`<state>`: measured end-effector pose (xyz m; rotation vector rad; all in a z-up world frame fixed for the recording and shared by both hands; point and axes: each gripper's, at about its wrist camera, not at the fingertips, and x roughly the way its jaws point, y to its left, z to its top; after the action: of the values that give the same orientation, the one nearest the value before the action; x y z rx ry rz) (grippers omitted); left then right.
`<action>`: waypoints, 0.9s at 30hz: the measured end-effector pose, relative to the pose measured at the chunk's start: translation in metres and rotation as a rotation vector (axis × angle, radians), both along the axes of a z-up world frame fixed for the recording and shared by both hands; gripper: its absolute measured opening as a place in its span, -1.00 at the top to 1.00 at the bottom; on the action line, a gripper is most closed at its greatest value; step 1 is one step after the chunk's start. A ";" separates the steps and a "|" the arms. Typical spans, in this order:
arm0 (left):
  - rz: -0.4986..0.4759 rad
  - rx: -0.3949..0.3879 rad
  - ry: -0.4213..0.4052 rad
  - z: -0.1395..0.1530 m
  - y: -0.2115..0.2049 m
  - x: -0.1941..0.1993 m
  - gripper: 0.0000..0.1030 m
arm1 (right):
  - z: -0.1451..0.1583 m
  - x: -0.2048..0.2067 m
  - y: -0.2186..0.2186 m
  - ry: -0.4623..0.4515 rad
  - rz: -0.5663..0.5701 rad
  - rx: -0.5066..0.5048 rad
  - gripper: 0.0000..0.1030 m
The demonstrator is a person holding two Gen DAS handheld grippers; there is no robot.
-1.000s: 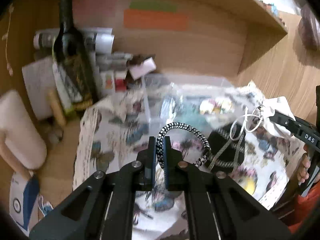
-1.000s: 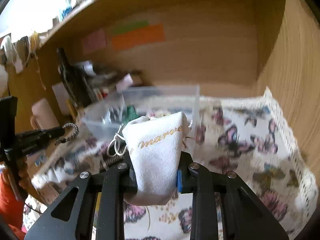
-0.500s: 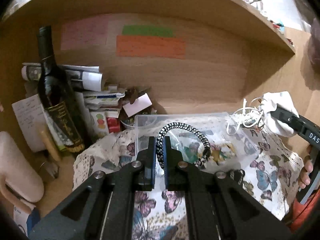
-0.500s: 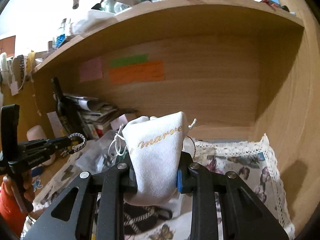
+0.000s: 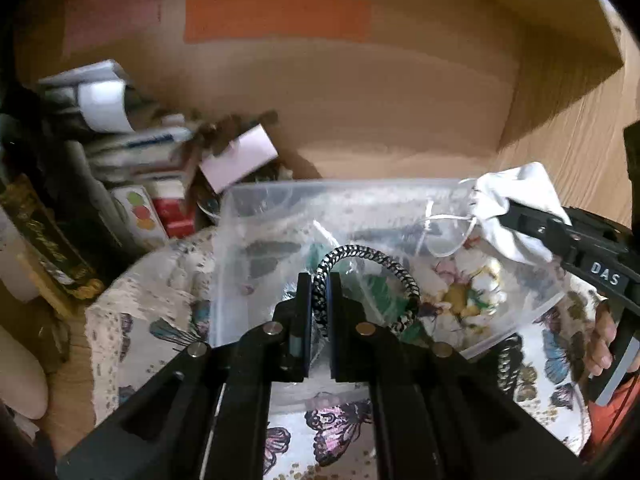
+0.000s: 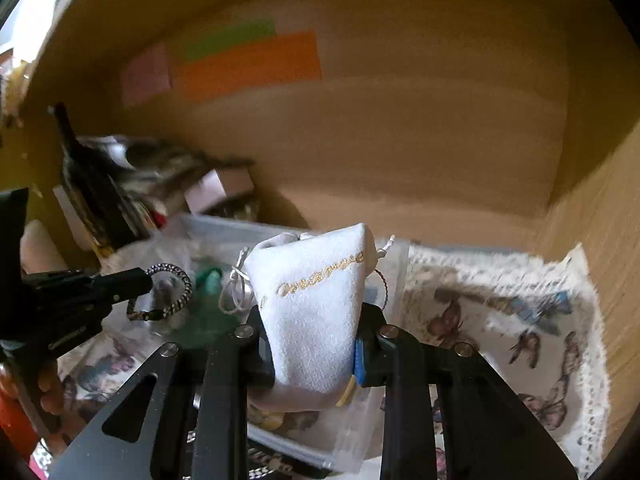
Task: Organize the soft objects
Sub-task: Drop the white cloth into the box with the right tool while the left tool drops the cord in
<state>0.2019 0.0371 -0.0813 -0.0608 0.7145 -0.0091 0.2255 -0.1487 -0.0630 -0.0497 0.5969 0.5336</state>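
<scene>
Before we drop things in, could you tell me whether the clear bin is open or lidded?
Open: no lid shows on the bin, and its contents are visible from above.

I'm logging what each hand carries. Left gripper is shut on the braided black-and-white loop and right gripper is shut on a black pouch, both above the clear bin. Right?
Not quite: the pouch in the right gripper is white with gold lettering, as the right wrist view shows. The left gripper does clamp the braided loop above the clear bin.

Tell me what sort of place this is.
Likely a home desk nook under a wooden shelf: sticky notes on the back panel, a wine bottle beside stacked papers, a butterfly-print cloth underneath.
</scene>
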 end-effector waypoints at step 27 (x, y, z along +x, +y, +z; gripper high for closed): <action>-0.055 0.001 -0.078 0.033 -0.014 -0.068 -0.62 | 0.014 -0.062 -0.015 -0.051 -0.019 -0.008 -0.59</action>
<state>0.1337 0.0232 -0.0485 -0.0394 0.6384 -0.0637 0.1632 -0.1639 -0.0491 -0.0651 0.5497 0.5096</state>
